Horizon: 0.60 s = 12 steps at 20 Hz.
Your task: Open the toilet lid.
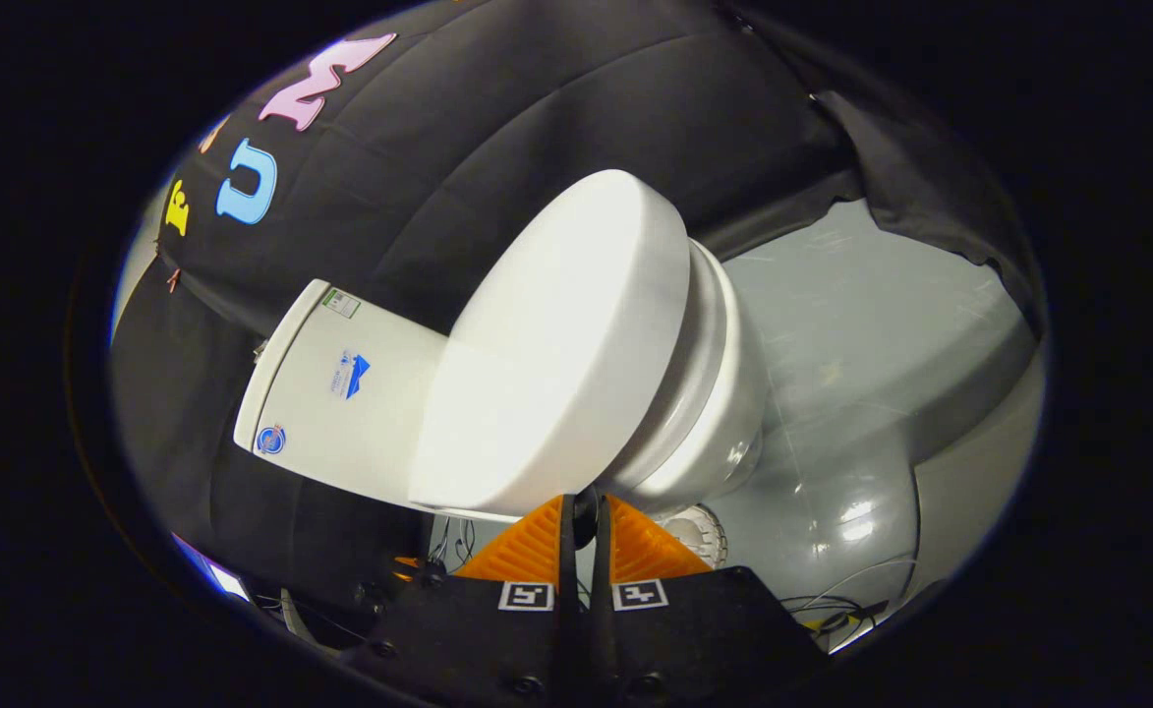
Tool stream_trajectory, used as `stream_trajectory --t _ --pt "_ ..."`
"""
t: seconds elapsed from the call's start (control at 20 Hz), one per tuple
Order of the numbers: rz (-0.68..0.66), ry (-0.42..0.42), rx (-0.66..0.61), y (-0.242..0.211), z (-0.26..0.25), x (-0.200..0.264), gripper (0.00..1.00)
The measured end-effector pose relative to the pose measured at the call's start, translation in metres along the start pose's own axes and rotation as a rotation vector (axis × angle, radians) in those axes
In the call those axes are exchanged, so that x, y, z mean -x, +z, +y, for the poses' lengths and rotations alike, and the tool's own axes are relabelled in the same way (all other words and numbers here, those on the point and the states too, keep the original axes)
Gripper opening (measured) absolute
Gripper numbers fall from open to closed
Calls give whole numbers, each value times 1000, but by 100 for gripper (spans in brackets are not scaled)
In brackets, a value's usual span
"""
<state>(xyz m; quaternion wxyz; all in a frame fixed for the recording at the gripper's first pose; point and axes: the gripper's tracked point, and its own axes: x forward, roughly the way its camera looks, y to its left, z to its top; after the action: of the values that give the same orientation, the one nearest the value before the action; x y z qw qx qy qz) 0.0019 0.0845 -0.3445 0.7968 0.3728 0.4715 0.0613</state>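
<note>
A white toilet stands on the grey floor, rolled sideways in my tilted view. Its lid (pixel 556 344) lies low over the seat and the bowl (pixel 723 413), with a thin shadowed gap along the rim. The tank (pixel 340 383) rises behind the lid. My gripper (pixel 584 509) is shut, its two fingers side by side with only a sliver between them. The fingertips (pixel 547 536) reach the lid's side edge, right where lid and seat meet. Whether they touch the rim or slip under it is hidden by the lid's edge. Nothing is held between the fingers.
Glossy grey floor (pixel 861 354) spreads beyond the bowl. Black cloth (pixel 497 128) hangs behind the tank and around the booth. Loose cables (pixel 832 610) lie on the floor beside my gripper, and a round white fitting (pixel 699 531) sits at the bowl's foot.
</note>
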Motion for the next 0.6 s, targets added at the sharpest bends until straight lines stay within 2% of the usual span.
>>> stream_trajectory --t 0.35,0.6 --pt "-63 74 57 27 59 25 6" --pt "-112 187 130 47 129 45 6"
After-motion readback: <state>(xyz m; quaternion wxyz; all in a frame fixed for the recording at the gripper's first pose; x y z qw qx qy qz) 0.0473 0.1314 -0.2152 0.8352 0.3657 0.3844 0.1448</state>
